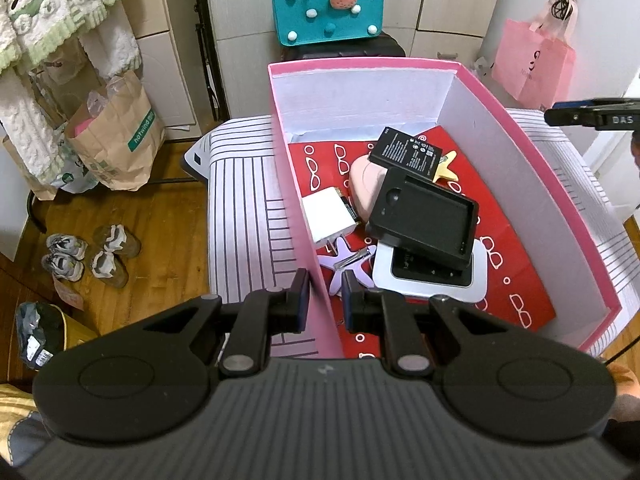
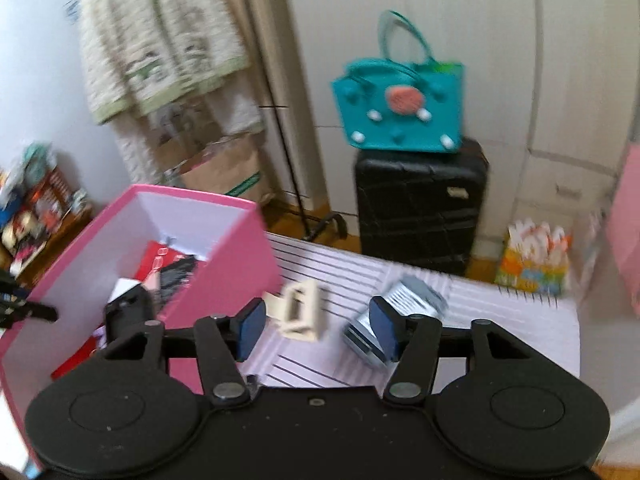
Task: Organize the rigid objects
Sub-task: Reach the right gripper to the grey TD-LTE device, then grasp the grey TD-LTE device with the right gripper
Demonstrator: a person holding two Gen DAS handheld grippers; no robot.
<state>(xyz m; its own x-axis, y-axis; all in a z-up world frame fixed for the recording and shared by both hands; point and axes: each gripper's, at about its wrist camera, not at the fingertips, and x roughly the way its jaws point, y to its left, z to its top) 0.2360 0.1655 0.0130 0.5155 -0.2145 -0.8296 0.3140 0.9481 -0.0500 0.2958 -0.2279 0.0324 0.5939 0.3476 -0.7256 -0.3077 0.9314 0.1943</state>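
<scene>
My left gripper (image 1: 326, 296) is clamped narrow on the near-left wall of the pink box (image 1: 576, 216), one pad outside, one inside, pinning it to the striped table (image 1: 240, 200). The wall is thin card: stiff enough to hold, but it will flex if I yank.

Inside the box, on the red patterned sheet (image 1: 516, 264): a black tray (image 1: 426, 216) tilted on a grey-rimmed device (image 1: 432, 276), a black battery pack (image 1: 404, 152) behind it leaning on a pale pink case (image 1: 366, 184), a white charger block (image 1: 328, 216) against the box's left wall, a purple star clip (image 1: 344, 264) near my pads, and a yellow piece (image 1: 446, 168) only part visible.

My right gripper (image 2: 316, 328) has its jaws wide, nothing between them, hanging over the table just right of the box. The right wrist view is blurred.

Still outside the box, to its right: a cream clip-like frame (image 2: 300, 312) and a silver-grey boxy item (image 2: 400, 300), partly behind my right pad.

Judgement: both look like light, hard plastic, so they won't deform but the smooth faces may slip. The cream one is closer and hollow; I'd take it across its narrow outer sides, not through the opening. The silver one I'd grip across its short width, squarely. I can't tell its exact shape.
</scene>
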